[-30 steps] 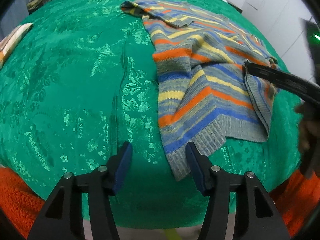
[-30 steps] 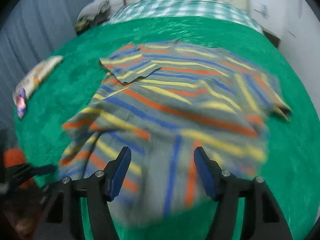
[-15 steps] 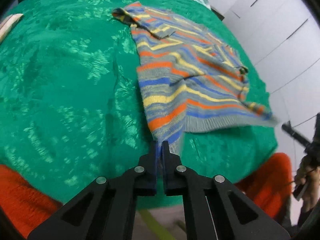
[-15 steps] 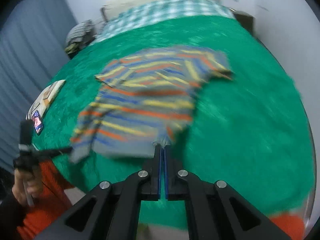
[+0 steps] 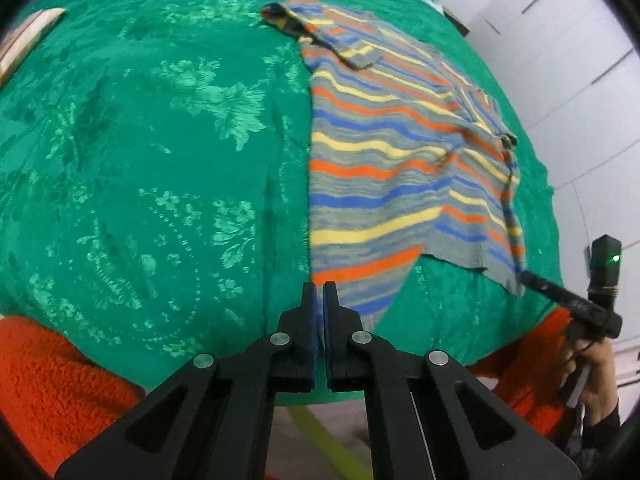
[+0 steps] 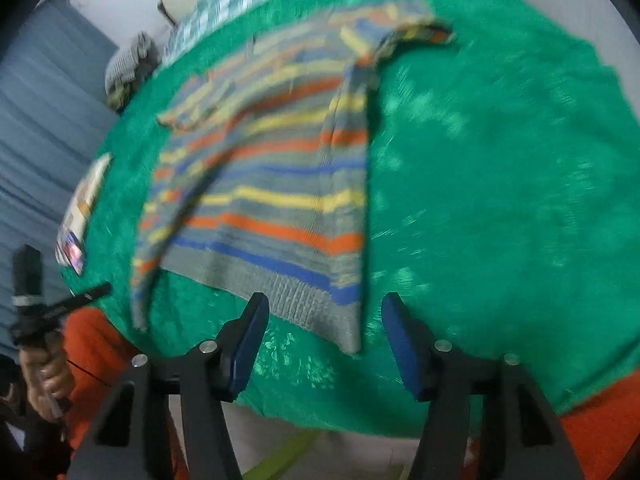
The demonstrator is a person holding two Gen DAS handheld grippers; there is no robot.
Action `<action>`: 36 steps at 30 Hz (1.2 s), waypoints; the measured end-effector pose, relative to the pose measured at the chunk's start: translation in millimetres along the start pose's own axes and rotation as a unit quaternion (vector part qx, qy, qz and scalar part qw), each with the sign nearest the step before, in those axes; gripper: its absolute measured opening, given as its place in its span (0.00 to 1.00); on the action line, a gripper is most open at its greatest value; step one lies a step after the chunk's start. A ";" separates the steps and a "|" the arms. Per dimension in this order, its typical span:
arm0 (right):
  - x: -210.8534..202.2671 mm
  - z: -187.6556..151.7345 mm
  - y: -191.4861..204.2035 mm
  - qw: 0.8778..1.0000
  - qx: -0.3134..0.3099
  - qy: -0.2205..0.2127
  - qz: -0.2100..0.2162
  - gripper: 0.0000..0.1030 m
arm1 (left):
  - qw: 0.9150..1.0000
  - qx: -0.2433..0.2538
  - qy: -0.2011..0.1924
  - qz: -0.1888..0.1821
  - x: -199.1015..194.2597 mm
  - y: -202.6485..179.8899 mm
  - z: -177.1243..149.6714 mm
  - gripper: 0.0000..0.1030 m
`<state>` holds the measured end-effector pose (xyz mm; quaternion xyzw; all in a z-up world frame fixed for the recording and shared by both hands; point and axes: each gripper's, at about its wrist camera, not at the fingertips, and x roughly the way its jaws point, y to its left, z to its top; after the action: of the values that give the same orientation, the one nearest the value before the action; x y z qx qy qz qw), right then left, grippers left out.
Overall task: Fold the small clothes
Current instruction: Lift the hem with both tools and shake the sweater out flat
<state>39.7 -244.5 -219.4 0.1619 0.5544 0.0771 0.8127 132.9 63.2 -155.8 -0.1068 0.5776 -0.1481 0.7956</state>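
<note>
A striped knit sweater (image 5: 396, 160) in grey, orange, blue and yellow lies spread on the green bedspread (image 5: 140, 160). My left gripper (image 5: 319, 292) is shut on the sweater's near hem corner at the bed's front edge. In the right wrist view the sweater (image 6: 272, 184) lies flat with its ribbed hem toward me. My right gripper (image 6: 324, 332) is open and empty, just short of the hem's near corner. The right gripper also shows in the left wrist view (image 5: 560, 296) at the sweater's far hem corner.
A booklet and a phone (image 6: 78, 216) lie at the bed's left edge. Folded clothes (image 6: 128, 68) and a pillow sit at the head of the bed. Orange fabric (image 5: 52, 392) hangs below the bed's front edge. White cupboards (image 5: 568, 40) stand to the right.
My right gripper has opened and let go of the hem, which now lies flat on the bed. My left gripper stays shut on its hem corner. The sweater is pulled out straighter.
</note>
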 end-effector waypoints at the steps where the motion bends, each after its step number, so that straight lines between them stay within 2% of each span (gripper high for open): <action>1: 12.0 0.4 3.2 1.000 -0.007 0.008 -0.011 0.57 | 1.000 -0.003 -0.001 0.002 -1.7 1.6 -2.4 0.06; 3: 18.5 -0.1 3.7 1.000 -0.010 0.005 -0.024 0.52 | 1.000 -0.015 0.003 -0.008 -4.6 7.8 -10.4 0.30; 4: 17.5 -0.2 1.4 1.000 -0.003 0.001 -0.024 0.49 | 1.000 -0.023 0.005 -0.015 -5.5 11.5 -15.1 0.60; 5: 14.9 0.2 -0.5 1.000 0.004 -0.002 -0.021 0.41 | 0.999 -0.029 0.004 -0.017 -5.0 13.5 -19.0 0.75; 6: 13.2 0.6 -2.4 1.000 0.009 -0.004 -0.017 0.29 | 0.999 -0.032 0.003 -0.018 -3.3 14.1 -22.2 0.75; 7: 11.4 1.4 -4.7 1.000 0.013 -0.004 -0.013 0.22 | 0.999 -0.031 0.014 -0.021 4.1 11.9 -24.6 0.75; 8: 10.3 2.9 -6.3 1.000 0.014 -0.004 -0.013 0.10 | 0.999 -0.029 0.025 -0.024 11.1 8.9 -26.2 0.73; 9: 9.1 3.7 -7.4 1.000 0.014 -0.004 -0.012 0.06 | 0.999 -0.027 0.032 -0.028 16.8 5.8 -27.5 0.70; 10: 7.2 5.2 -8.6 1.000 0.017 -0.005 -0.005 0.06 | 0.998 -0.020 0.046 -0.034 28.9 -0.9 -28.3 0.58; 11: 5.2 7.3 -10.1 1.000 0.021 -0.005 0.003 0.05 | 0.997 -0.016 0.061 -0.038 38.7 -5.0 -28.5 0.32; 12: 3.2 8.8 -12.1 0.999 0.029 -0.006 0.016 0.05 | 0.996 -0.018 0.078 -0.040 50.2 -7.5 -28.4 0.11; 13: 1.1 9.6 -16.0 0.999 0.036 -0.007 0.028 0.05 | 0.995 -0.029 0.087 -0.044 56.7 -7.4 -27.7 0.04; 16: -13.3 12.4 -22.6 0.996 0.060 -0.004 0.061 0.05 | 0.993 -0.071 0.076 -0.060 46.0 2.9 -22.3 0.03; 20: -55.9 8.0 -27.3 0.993 0.076 -0.002 0.095 0.04 | 0.994 -0.063 0.028 -0.085 -22.4 17.4 -13.9 0.03; 22: -82.2 3.6 -29.8 0.992 0.074 -0.001 0.100 0.04 | 0.995 -0.048 0.027 -0.083 -48.9 21.6 -12.6 0.03; 24: -94.8 -1.0 -31.6 0.993 0.070 0.005 0.095 0.04 | 0.995 -0.035 0.039 -0.080 -56.5 21.3 -15.4 0.03; 25: -94.0 -4.5 -33.8 0.993 0.073 0.016 0.092 0.04 | 0.996 -0.023 0.051 -0.064 -55.1 18.7 -18.9 0.03; 26: -90.1 -7.3 -35.5 0.994 0.073 0.026 0.083 0.04 | 0.997 -0.003 0.065 -0.036 -47.9 14.0 -24.3 0.03; 28: -69.6 -14.9 -38.4 0.996 0.054 0.057 0.031 0.04 | 0.996 0.025 0.090 0.017 -26.6 8.5 -36.1 0.03; 31: -33.0 -23.7 -36.5 0.994 0.023 0.106 -0.032 0.04 | 0.991 0.027 0.114 0.069 -1.3 16.9 -49.0 0.03; 34: -6.8 -31.3 -28.4 0.987 -0.006 0.146 -0.067 0.04 | 0.989 0.021 0.121 0.084 8.1 19.2 -59.0 0.03; 36: -0.5 -28.3 -19.7 0.983 -0.030 0.155 -0.092 0.04 | 0.987 0.033 0.121 0.102 11.7 12.5 -64.3 0.03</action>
<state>12.3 -258.1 -235.3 0.0716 0.6838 0.0434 0.7248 76.5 70.8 -190.4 -0.0022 0.6725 -0.0974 0.7337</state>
